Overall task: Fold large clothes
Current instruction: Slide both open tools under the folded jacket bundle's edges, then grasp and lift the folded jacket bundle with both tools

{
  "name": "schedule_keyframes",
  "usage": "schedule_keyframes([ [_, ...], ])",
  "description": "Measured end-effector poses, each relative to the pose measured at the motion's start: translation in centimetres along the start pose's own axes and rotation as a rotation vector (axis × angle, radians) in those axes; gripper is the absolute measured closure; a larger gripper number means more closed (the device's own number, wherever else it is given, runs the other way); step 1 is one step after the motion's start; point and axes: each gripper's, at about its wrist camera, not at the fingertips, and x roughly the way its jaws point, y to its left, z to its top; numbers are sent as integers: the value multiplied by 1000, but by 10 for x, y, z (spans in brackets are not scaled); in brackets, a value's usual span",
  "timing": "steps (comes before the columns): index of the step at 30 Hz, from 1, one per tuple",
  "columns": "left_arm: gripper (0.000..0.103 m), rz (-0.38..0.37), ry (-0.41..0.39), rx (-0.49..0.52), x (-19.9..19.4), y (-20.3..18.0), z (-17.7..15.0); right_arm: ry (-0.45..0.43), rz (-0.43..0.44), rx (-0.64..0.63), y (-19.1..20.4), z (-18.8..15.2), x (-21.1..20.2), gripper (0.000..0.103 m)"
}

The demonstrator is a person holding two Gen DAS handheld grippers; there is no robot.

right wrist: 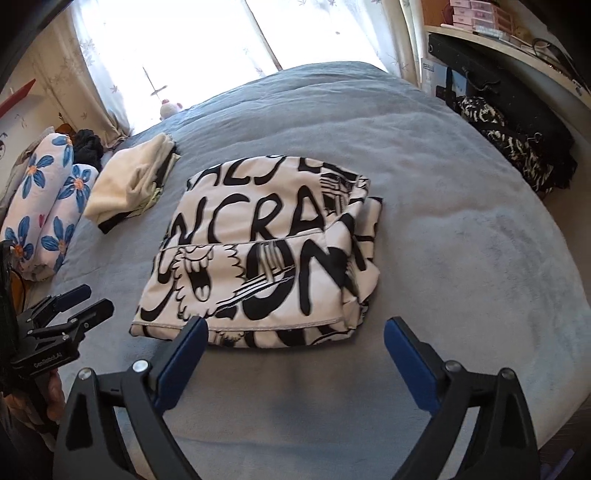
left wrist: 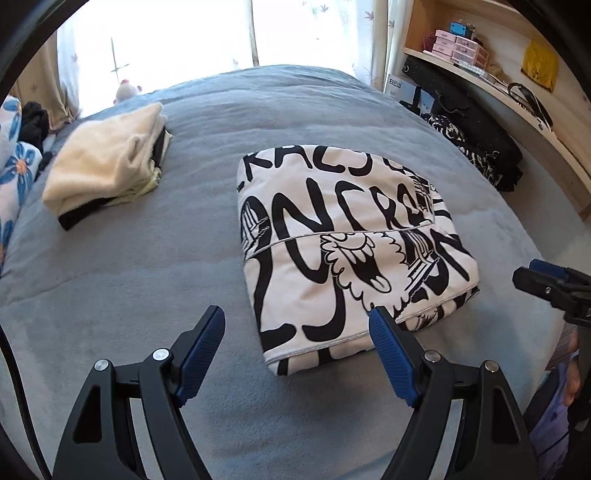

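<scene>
- A grey bed [left wrist: 129, 258] fills the room below a bright, washed-out window [left wrist: 184, 33].
- Far left: flowered bedding [right wrist: 40, 206], cut off at the frame edge, then a folded cream pile [left wrist: 107, 158].
- Centre: the folded black-and-white printed garment [left wrist: 343, 251] lies flat; its lettering is only partly readable.
- Left gripper [left wrist: 297, 326] and right gripper [right wrist: 291, 332] hover at its near edge, jaws wide apart, holding nothing.

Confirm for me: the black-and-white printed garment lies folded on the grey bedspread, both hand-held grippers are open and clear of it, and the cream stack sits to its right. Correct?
Not quite. The cream stack sits to the left of the printed garment, not its right, as the left wrist view shows. The rest holds: the garment lies folded on the grey bedspread, and the left hand-held gripper and right hand-held gripper are both open and clear of it.
</scene>
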Motion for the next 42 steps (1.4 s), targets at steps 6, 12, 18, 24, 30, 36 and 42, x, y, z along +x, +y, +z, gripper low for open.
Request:
schedule_keyframes([
  [6, 24, -82, 78, -66, 32, 17, 21, 58, 13, 58, -29, 23, 24, 6],
  [12, 24, -190, 170, -151, 88, 45, 39, 153, 168, 126, -53, 49, 70, 0],
  [18, 22, -321, 215, -257, 134, 71, 41, 222, 252, 167, -61, 60, 120, 0],
  [24, 10, -383, 199, -276, 156, 74, 44, 267, 277, 177, -68, 59, 161, 0],
  [30, 0, -430, 199, -236, 177, 62, 48, 278, 414, 178, -66, 57, 180, 0],
  [36, 0, -497, 215, -246, 196, 58, 49, 283, 461, 70, -48, 63, 198, 0],
  [42, 0, -525, 246, -221, 208, 52, 55, 306, 508, 104, -53, 68, 212, 0],
])
